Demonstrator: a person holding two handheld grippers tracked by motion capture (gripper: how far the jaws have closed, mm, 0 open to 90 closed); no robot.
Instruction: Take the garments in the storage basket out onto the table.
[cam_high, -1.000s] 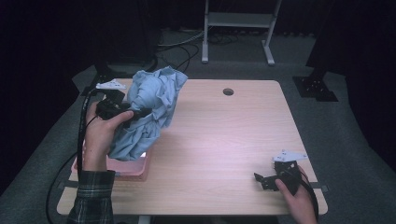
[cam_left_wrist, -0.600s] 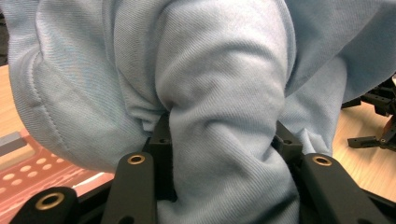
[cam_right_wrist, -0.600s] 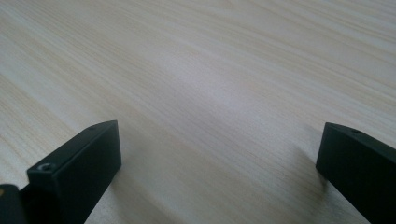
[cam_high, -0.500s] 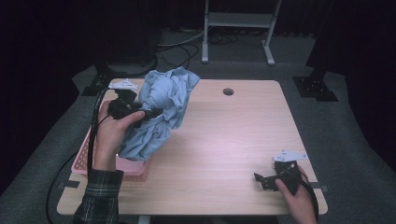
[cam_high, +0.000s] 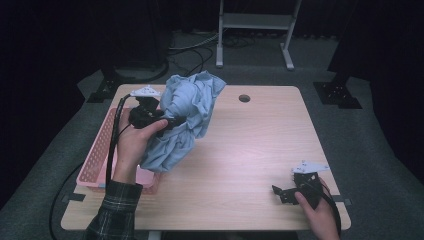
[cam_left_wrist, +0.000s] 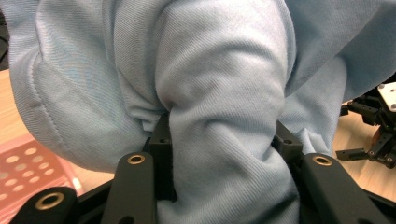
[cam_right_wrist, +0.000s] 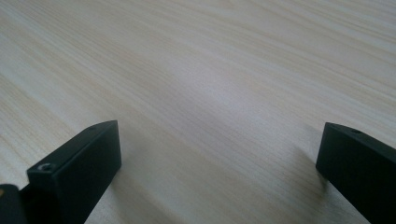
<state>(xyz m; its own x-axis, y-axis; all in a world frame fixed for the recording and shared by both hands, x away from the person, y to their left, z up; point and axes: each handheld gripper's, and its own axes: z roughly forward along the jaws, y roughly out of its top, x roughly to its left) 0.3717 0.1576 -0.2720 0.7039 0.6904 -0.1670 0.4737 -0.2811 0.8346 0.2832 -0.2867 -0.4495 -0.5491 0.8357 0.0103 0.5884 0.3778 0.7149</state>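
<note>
Pale wooden table (cam_high: 260, 150), grey carpet (cam_high: 370, 150), dark surroundings.

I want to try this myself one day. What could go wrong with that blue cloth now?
The left tool pinches just one thick fold of the blue cloth, so the fold might slip out and the cloth could drop. Its lower end hangs by the pink basket and may snag on the rim or drag across the table. The right tool sits open far away, too far to catch it.

high: above, looking forward-down | claw views: close, level | shared: table (cam_high: 250, 150), cloth (cam_left_wrist: 219, 93)
</note>
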